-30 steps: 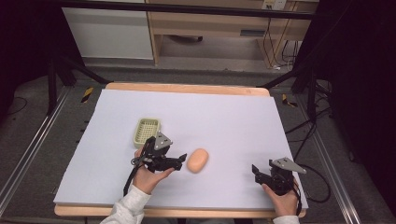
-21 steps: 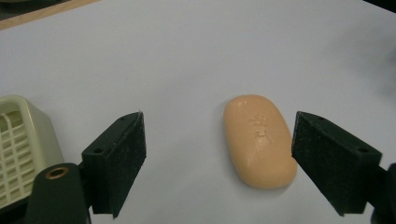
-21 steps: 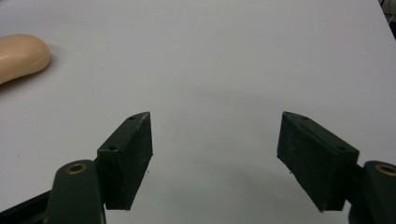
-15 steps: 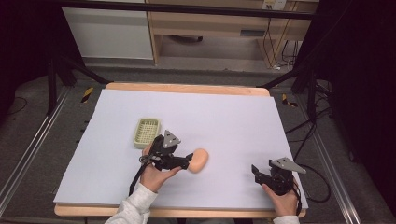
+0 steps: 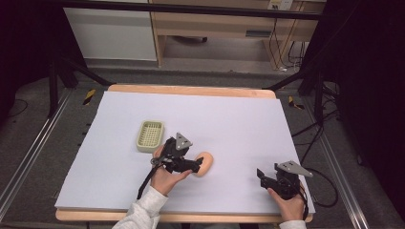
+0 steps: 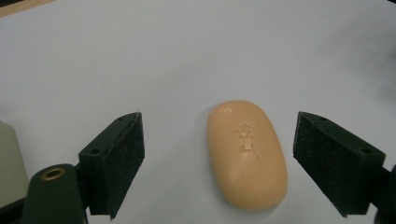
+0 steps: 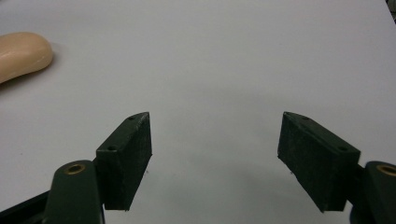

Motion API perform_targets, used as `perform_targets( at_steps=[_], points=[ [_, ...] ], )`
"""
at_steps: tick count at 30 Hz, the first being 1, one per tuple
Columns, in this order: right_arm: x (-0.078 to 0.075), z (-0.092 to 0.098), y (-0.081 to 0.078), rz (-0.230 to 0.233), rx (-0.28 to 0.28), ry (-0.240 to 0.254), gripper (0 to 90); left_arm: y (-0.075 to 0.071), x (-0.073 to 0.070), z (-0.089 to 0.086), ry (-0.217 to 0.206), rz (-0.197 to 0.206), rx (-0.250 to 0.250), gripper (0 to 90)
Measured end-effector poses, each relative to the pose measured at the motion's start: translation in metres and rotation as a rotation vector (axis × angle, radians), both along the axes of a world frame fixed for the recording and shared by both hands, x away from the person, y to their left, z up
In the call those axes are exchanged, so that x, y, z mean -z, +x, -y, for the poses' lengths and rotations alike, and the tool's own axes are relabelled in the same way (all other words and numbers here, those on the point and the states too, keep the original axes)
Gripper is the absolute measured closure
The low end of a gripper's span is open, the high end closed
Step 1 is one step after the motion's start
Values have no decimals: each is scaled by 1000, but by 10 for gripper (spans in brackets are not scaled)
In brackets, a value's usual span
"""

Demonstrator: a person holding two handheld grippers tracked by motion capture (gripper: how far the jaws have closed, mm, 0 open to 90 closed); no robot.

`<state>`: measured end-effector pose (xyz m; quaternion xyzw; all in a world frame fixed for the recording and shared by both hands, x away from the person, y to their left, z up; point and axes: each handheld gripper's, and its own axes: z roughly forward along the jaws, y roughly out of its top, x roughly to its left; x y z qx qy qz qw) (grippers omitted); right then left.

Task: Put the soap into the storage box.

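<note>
Left gripper (image 6: 219, 154) spread wide around the soap bar (image 6: 246, 153), not yet gripping.

Its jaws have just been opening, and the bar lies flat on the white surface (image 6: 196, 51) between them, nearer the right pad and touching neither. Closing from here could push the bar sideways before the far pad arrives, and its rounded, smooth shape could let it squirt out forward or twist. The green basket (image 5: 150, 135) stands just behind the left hand (image 5: 165, 177). The right gripper (image 7: 215, 158) rests well apart, spread and empty.
</note>
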<state>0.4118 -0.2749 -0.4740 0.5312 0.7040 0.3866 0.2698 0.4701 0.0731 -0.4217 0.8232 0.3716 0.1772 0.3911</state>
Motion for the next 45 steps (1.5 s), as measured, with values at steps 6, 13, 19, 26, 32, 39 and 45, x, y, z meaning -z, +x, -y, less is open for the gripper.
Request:
perform_targets(
  at_steps=[6, 13, 19, 26, 32, 39, 45],
  points=[
    [0, 0, 0, -3, -1, 3, 257, 1, 2, 7, 10, -4, 5, 160],
    [-1, 0, 0, -2, 0, 5, 262, 4, 6, 16, 24, -18, 9, 158],
    [-1, 0, 0, -4, -2, 7, 274, 6, 9, 21, 33, -34, 12, 157],
    [-1, 0, 0, -6, -5, 11, 284, 8, 15, 28, 59, -55, 16, 154],
    [0, -1, 0, -8, -7, 12, 290, 9, 19, 31, 77, -69, 21, 154],
    [0, 0, 0, -5, -10, 10, 296, 12, 23, 35, 96, -84, 24, 151],
    [0, 0, 0, -7, -9, 16, 297, 13, 28, 39, 109, -94, 28, 148]
  ],
)
